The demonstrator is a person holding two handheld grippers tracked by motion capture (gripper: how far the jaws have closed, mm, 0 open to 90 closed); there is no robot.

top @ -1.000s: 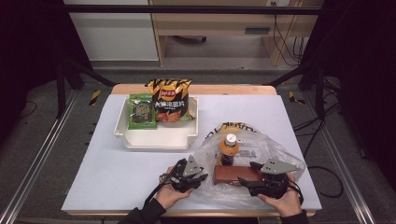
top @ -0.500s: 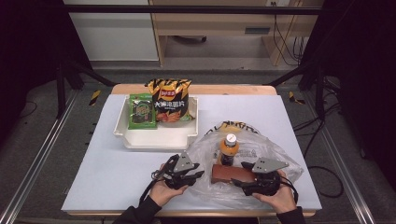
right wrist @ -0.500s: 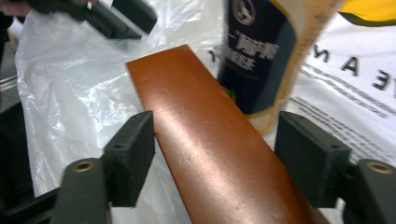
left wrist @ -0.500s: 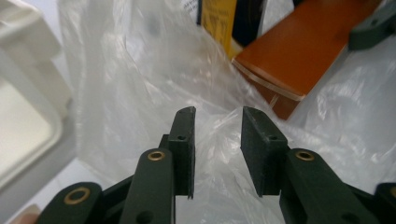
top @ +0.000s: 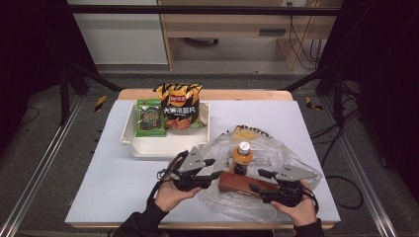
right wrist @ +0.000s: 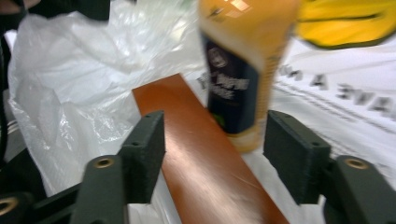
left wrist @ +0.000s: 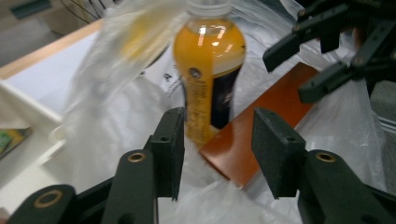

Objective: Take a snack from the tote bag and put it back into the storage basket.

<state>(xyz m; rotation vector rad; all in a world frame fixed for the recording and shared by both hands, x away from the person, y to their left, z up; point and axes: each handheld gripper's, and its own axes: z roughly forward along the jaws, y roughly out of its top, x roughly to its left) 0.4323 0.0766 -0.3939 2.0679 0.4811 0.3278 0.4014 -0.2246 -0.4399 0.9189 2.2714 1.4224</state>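
Left hand-held gripper (top: 211, 168) lifts off the plastic bag (top: 276, 163) near the surface's front edge, jaws just opening, empty; right hand-held gripper (top: 260, 180), half-wide, has been closing around the brown box (top: 242, 183) beside the juice bottle (top: 241, 157).

- Table's a wooden top with a pale lavender-white sheet (top: 123, 182) covering nearly all of it, bare wood only along the far edge (top: 257, 94).
- White tray (top: 165, 145) sits on the sheet, far-left of middle.
- Crinkly clear plastic bag (top: 291, 158) lies spread flat on the sheet at near right, just beside the tray's corner.
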